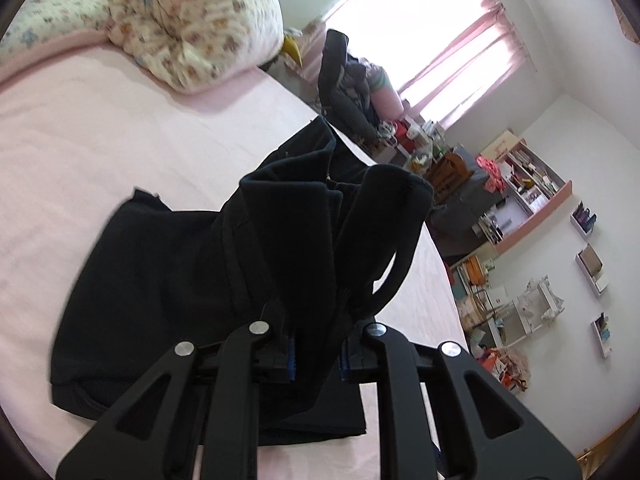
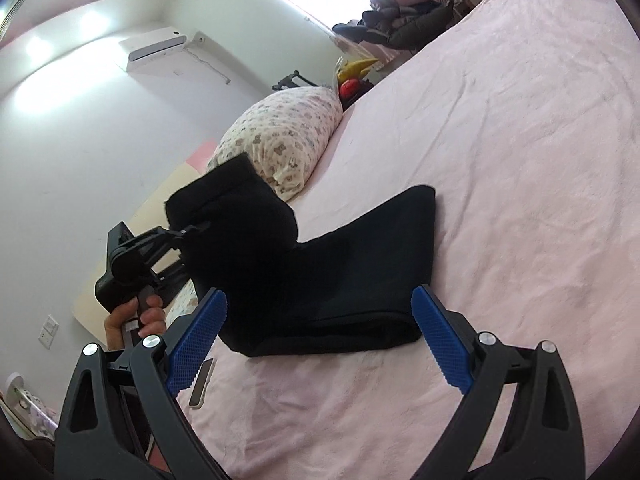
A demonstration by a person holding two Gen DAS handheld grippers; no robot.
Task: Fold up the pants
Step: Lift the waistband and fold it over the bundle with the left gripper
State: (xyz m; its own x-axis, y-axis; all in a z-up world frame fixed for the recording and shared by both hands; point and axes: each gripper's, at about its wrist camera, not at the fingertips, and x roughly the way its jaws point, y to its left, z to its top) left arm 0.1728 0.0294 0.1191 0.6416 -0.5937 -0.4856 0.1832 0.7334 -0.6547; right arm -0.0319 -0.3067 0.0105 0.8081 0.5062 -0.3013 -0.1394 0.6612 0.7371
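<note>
While the left gripper [image 1: 316,344] is clamped on a bunched end of the black pants [image 2: 360,264], that end stands raised off the pink bed sheet [image 2: 520,160], with folds of cloth rising directly ahead of the closed jaws. From the right wrist view the left gripper [image 2: 192,232] appears up and to the left, a hand [image 2: 136,320] wrapped round its handle. The remainder of the garment lies flat on the sheet just ahead of the right gripper [image 2: 320,336], its long axis running away from the jaws toward the far side of the bed, the near folded edge lying across between the fingers. The right gripper's jaws stand wide apart, holding nothing. The fabric is matte, soft and thick, folded in layers. Blue ribbed pads [image 2: 440,344] line the right fingers. A floral-print pillow [image 2: 288,136] sits beyond the raised end.
</note>
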